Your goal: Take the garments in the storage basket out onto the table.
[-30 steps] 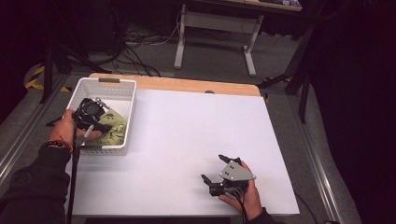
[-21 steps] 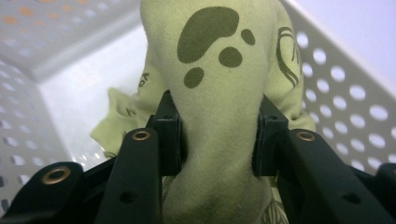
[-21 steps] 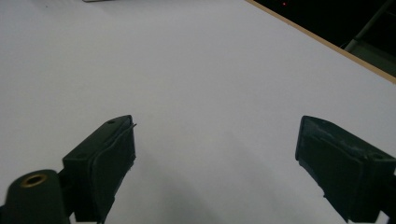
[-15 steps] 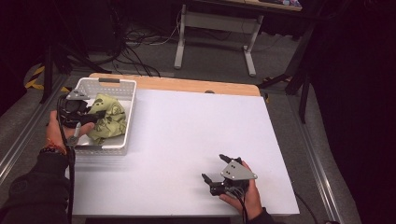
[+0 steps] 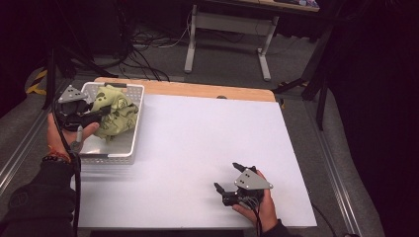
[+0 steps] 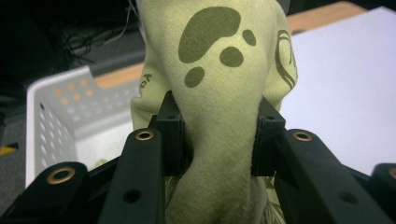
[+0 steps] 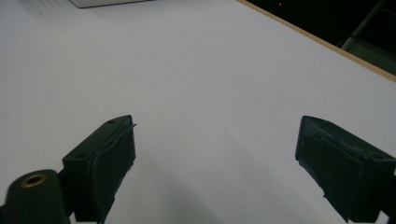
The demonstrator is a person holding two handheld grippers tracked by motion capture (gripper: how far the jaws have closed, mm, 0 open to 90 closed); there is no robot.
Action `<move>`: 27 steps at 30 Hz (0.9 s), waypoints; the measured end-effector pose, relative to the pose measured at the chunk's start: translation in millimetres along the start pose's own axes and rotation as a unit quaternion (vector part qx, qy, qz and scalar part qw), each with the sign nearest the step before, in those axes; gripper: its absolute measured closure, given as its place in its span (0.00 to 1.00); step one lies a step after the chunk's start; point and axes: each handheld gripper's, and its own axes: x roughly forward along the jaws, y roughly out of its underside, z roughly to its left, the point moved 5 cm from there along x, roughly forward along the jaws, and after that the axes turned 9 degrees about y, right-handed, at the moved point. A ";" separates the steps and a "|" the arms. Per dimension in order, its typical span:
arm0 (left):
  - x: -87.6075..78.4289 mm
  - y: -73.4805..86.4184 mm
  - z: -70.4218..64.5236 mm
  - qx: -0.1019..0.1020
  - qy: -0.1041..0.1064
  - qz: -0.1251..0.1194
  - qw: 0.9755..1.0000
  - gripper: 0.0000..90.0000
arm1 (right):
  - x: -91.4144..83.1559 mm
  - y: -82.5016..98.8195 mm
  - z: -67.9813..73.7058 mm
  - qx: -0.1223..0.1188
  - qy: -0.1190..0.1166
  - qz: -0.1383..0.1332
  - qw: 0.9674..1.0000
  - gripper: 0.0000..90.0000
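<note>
The left gripper (image 5: 101, 112), jaws clamped on a green cloth (image 5: 116, 114), lifts it above the white basket (image 5: 111, 154); next, carry it to the table (image 5: 197, 148), where the right gripper (image 5: 232, 175) waits wide open, empty.

Left gripper (image 5: 94, 114) held up at the far left corner of the table, near the left edge, jaws pointing toward the right edge and pinched tight on a fold of green cloth (image 6: 219, 93); in the left gripper view both pads press into the fabric from either side. Left hand (image 5: 66, 133) grips the body from below, dark sleeve and wristband running in from the near left corner, cable hanging along the forearm. Right gripper (image 5: 232, 180) rests low near the near edge toward the right corner, jaws spread wide with nothing between them, pointing toward the left; right hand (image 5: 259, 202) cups it from behind, grey plate on top
</note>
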 end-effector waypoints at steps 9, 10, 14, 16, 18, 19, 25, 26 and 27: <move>-12.3 -30.4 -20.1 0.014 -0.001 -0.046 0.999 0.72 | -2.7 -2.3 -2.6 0.004 0.004 -0.013 1.000 0.14; -13.6 -34.9 -24.3 0.016 0.002 -0.052 0.999 0.72 | -3.0 -2.3 -2.7 0.004 0.004 -0.013 1.000 0.14; -16.2 -49.0 -39.7 0.030 0.012 -0.065 0.997 0.72 | -3.5 -1.8 -4.4 0.008 0.007 -0.013 1.000 0.14; -16.5 -54.0 -46.9 0.036 0.020 -0.070 0.997 0.72 | -4.1 -1.7 -5.4 0.009 0.008 -0.014 1.000 0.14; -16.3 -58.4 -54.6 0.041 0.030 -0.076 0.996 0.72 | -4.1 -1.8 -5.7 0.008 0.009 -0.015 1.000 0.14; -15.7 -61.5 -60.4 0.045 0.036 -0.078 0.995 0.72 | -4.2 -1.9 -6.1 0.006 0.011 -0.016 1.000 0.14; -6.8 -75.0 -88.8 0.067 0.063 -0.085 0.992 0.72 | -4.8 -2.2 -7.5 0.009 0.012 -0.017 1.000 0.14; -3.5 -77.5 -95.0 0.070 0.070 -0.086 0.991 0.72 | -4.7 -2.2 -7.7 0.009 0.013 -0.018 1.000 0.14; -1.6 -79.1 -98.7 0.071 0.074 -0.088 0.991 0.72 | -4.5 -2.1 -7.7 0.012 0.013 -0.018 1.000 0.14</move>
